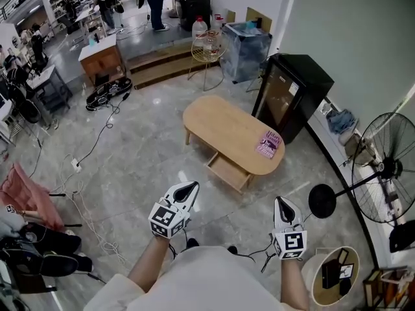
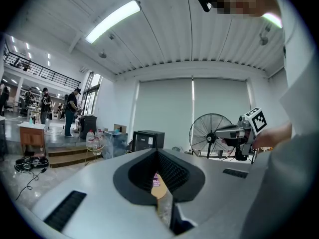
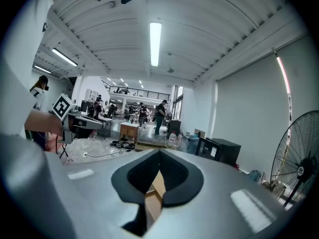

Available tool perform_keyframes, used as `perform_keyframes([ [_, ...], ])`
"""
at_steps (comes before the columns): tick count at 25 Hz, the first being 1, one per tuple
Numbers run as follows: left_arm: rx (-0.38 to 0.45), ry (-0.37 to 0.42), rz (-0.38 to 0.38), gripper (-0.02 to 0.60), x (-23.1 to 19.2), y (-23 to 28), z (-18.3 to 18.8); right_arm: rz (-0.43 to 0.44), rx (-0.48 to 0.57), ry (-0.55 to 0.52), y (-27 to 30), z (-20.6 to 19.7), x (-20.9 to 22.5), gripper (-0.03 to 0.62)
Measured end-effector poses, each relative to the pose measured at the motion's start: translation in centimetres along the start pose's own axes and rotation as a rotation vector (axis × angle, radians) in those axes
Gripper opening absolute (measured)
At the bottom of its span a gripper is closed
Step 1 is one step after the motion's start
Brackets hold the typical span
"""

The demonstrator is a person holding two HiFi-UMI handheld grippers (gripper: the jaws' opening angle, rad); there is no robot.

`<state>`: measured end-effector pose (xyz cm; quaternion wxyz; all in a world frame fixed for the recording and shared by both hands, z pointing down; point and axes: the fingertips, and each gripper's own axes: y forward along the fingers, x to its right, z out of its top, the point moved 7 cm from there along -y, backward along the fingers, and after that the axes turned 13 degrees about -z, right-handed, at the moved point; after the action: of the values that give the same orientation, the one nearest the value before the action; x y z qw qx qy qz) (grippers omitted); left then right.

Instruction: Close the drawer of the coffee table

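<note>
The oval wooden coffee table (image 1: 224, 125) stands on the grey floor ahead of me, with a pink magazine (image 1: 269, 143) near its right end. Its drawer (image 1: 228, 171) is pulled out from the near side, towards me. My left gripper (image 1: 192, 186) and right gripper (image 1: 281, 202) are both held in the air short of the table, well apart from the drawer. Both are shut and hold nothing. In the left gripper view a strip of the table (image 2: 158, 190) shows through the slit between the jaws. The right gripper view shows the wood of the drawer (image 3: 154, 193) the same way.
A black cabinet (image 1: 290, 94) stands right behind the table. A standing fan (image 1: 384, 167) is on the right, and a round white bin (image 1: 323, 293) is by my right side. Cables (image 1: 84, 193) trail over the floor on the left. People stand far off at the back.
</note>
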<state>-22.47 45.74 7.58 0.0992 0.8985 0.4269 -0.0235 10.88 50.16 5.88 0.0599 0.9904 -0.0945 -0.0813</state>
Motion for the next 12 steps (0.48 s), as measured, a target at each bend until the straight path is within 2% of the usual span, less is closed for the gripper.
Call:
perform_keyframes([
  [12,-0.011,0.01,-0.026,0.008,-2.4,-4.4,-0.9,-0.009,-0.003,-0.008,0.6,0.4,-6.1,0.011],
])
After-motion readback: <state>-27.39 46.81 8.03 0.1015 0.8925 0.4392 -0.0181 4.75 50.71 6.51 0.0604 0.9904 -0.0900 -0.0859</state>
